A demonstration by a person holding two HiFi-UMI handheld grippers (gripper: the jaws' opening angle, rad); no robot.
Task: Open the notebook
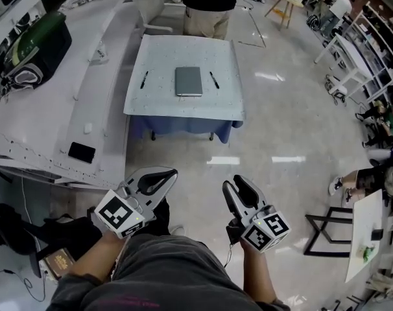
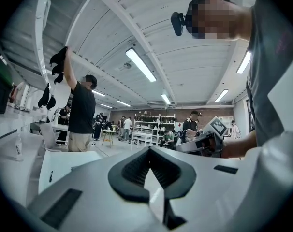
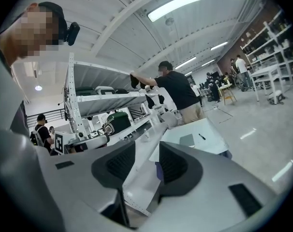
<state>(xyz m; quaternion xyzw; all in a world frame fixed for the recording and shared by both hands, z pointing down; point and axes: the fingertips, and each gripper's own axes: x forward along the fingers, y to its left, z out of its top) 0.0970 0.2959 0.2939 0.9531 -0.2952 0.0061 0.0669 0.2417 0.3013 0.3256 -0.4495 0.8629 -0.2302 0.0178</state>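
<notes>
One closed notebook lies at the middle of the table between two pens, well apart from both grippers, which are held low over the floor. The left gripper has its tips together and is empty; the right gripper gapes wide and is also empty. One person behind the table is cut off by the frame's top edge.

Left tongs, right tongs: shells of white plastic, smooth, low sheen. Pads: black, ribbed, matt, rubber-like.

Floor ahead of both tongs: pale, polished, glossy, mirrors the ceiling lights.

Tabletop well ahead of the tongs: white cover, matt, finely speckled. Blue cloth skirt hangs in folds under its near edge.

Notebook on that tabletop: grey cover, smooth, matt.

Long white panel ahead-left of left tongs: looks like painted metal, dotted rows along its edges.
</notes>
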